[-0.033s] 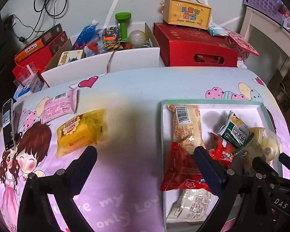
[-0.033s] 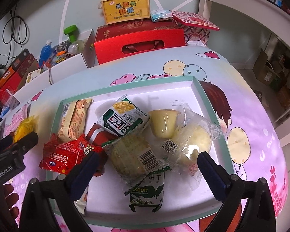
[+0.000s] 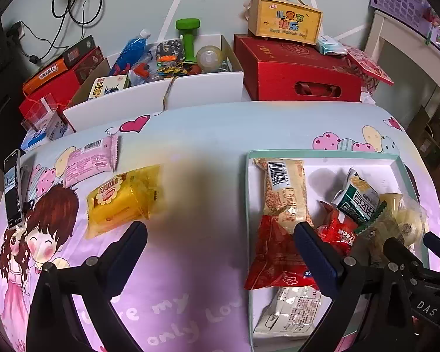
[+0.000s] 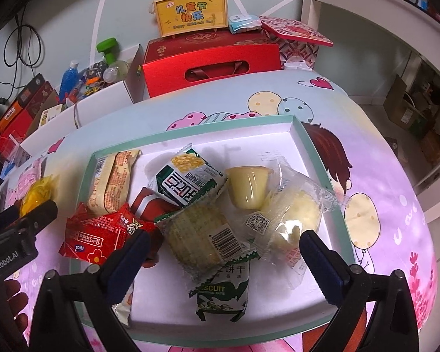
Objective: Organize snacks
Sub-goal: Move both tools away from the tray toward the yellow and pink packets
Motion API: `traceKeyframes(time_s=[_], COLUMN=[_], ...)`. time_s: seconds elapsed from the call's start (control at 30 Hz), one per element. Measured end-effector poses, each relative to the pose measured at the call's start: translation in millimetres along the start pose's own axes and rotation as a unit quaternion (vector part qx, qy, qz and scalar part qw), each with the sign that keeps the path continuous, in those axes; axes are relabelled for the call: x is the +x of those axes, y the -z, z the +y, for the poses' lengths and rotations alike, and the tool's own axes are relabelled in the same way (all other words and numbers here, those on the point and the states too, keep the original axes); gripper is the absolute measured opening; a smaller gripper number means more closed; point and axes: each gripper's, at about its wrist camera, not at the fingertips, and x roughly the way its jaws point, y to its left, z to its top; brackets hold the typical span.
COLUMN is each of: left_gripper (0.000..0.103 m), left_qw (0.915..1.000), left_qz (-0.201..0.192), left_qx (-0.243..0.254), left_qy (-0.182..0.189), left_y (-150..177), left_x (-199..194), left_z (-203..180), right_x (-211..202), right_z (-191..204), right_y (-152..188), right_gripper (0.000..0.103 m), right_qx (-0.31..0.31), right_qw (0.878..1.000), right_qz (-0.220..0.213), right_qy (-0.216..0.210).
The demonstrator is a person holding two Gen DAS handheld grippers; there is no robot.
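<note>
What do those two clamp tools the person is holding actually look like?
Each handheld gripper, left and right, has a black frame with silver rivets and two dark blue fingers. The right one's body is printed "DAS"; the left's reads "GenRobot.AI". No cables or sleeves show.

A table covered with a pink-and-blue cartoon cloth carries everything. On its right half lies a shallow white tray with a mint-green rim, holding snack packets. Left of the tray, on the cloth, lie a yellow snack packet and, just beyond it, a pink snack packet. A smartphone lies at the far-left edge.
</note>
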Motion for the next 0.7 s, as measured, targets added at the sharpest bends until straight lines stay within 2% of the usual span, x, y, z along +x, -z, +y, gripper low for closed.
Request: traceKeyframes(time_s=[0.47, 0.7], left_gripper=[0.100, 0.100], left_qw=[0.9999, 0.9992], left_qz=[0.007, 0.007], left_qx=[0.004, -0.006], left_qy=[-0.011, -0.038], left_y=[5, 8], left_x=[-4, -10], left_z=[10, 31], right_x=[-4, -11], right_z=[6, 23], right_y=[-2, -3], right_gripper=[0.103, 0.103], right_qx=[0.000, -0.003], right_qw=[1.000, 0.999], right_qz=[-0.006, -0.011], right_qy=[-0.006, -0.038])
